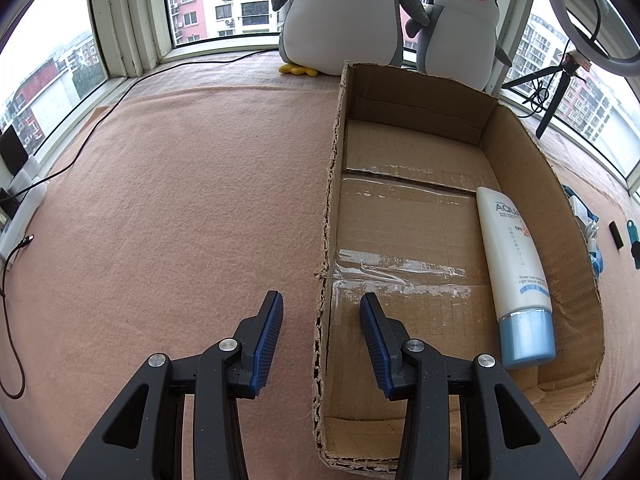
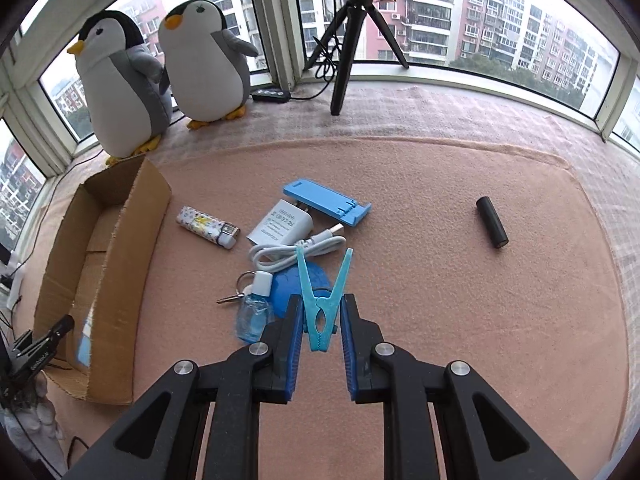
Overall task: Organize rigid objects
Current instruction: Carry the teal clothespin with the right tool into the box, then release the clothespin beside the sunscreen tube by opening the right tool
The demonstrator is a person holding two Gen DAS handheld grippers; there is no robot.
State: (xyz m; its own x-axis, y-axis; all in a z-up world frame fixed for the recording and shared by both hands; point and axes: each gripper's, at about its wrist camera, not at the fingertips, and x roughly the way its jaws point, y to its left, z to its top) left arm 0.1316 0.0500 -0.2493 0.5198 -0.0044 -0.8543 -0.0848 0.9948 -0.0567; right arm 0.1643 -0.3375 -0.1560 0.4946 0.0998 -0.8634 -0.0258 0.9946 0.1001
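Right gripper point(image 2: 320, 322) pinches a turquoise plastic clothespin point(image 2: 322, 304) at lower centre, lifted for carrying to the open cardboard box point(image 2: 116, 280) at left. Left gripper point(image 1: 321, 328), jaws apart and empty, straddles the box wall, likely steadying it.

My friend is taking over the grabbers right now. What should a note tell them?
Right gripper: shut on the blue clothespin, lifted over the blanket.
Left gripper: open, empty, its fingers either side of the cardboard box's left wall.
Done: the sunscreen tube lies in the box.
Left: put the clothespin in, then the lighter, charger with its cable, blue phone stand, small sanitizer bottle, keys and black cylinder, all on the blanket.
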